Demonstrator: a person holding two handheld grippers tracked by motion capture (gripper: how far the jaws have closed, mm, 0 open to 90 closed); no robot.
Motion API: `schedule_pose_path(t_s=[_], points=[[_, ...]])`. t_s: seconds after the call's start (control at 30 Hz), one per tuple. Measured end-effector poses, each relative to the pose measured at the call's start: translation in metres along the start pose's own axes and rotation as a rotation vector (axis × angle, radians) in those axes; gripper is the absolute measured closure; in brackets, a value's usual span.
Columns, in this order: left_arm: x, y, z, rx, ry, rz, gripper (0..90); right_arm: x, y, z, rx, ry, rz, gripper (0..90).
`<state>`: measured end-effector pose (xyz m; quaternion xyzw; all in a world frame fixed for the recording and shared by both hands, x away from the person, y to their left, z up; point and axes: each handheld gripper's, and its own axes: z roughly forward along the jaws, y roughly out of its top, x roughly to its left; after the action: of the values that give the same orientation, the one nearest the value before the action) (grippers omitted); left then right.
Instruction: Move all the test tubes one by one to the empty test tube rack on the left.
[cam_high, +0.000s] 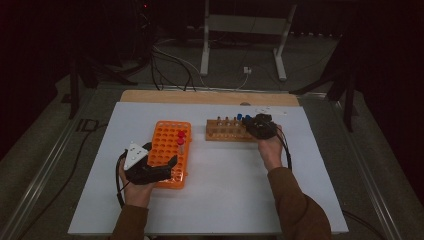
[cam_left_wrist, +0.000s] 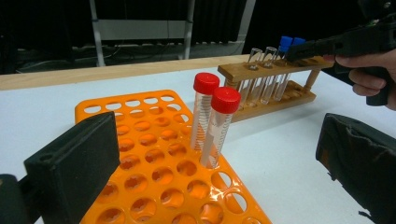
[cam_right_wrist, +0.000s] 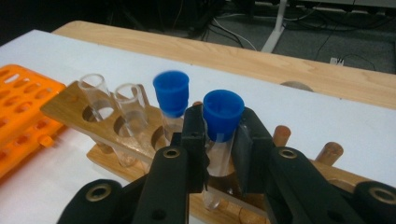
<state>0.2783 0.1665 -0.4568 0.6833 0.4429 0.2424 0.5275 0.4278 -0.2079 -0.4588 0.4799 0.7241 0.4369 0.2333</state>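
The right claw (cam_right_wrist: 219, 140) is pinching a clear plastic test tube with a blue cap (cam_right_wrist: 222, 116), its two black jaws pressed against the tube just below the cap. That tube stands upright in a hole of the light wooden test tube rack (cam_right_wrist: 70, 109) near the far right of the white tabletop (cam_high: 225, 200). Just beside it in the rack stands a second blue-capped tube (cam_right_wrist: 171, 95), then two clear open tubes (cam_right_wrist: 95, 93). In the high view the right hand (cam_high: 270, 147) reaches forward with the forearm stretched along the tabletop, the claw held roughly level and pointing away from the person.

The left claw (cam_left_wrist: 219, 154) is spread wide, its jaws straddling the near right corner of the orange plastic tube rack with round holes (cam_left_wrist: 154, 140). Two clear tubes with red screw caps (cam_left_wrist: 224, 100) stand upright in this rack, touching neither jaw. The left hand (cam_high: 136, 187) rests low at the rack's near left side, turned to the right.
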Motion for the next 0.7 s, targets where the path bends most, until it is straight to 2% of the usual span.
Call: schedule_pose_path(t_s=[0.13, 0.2, 0.33, 0.57, 0.7], points=[[0.001, 0.0, 0.0, 0.001, -0.001, -0.007, 0.5, 0.002, 0.005, -0.006, -0.022, -0.004, -0.011, 76.4], [0.001, -0.001, 0.001, 0.007, 0.002, 0.001, 0.5, 0.003, 0.009, -0.011, -0.033, -0.003, 0.003, 76.4], [0.0, -0.001, 0.003, 0.014, 0.005, 0.003, 0.5, 0.005, 0.017, -0.022, -0.054, -0.021, -0.016, 76.4], [-0.001, -0.004, 0.005, 0.018, 0.015, 0.012, 0.5, 0.006, 0.03, -0.039, -0.095, -0.012, -0.036, 76.4], [0.0, -0.003, 0.005, 0.016, 0.014, 0.016, 0.5, 0.007, 0.037, -0.049, -0.113, -0.003, -0.024, 76.4]])
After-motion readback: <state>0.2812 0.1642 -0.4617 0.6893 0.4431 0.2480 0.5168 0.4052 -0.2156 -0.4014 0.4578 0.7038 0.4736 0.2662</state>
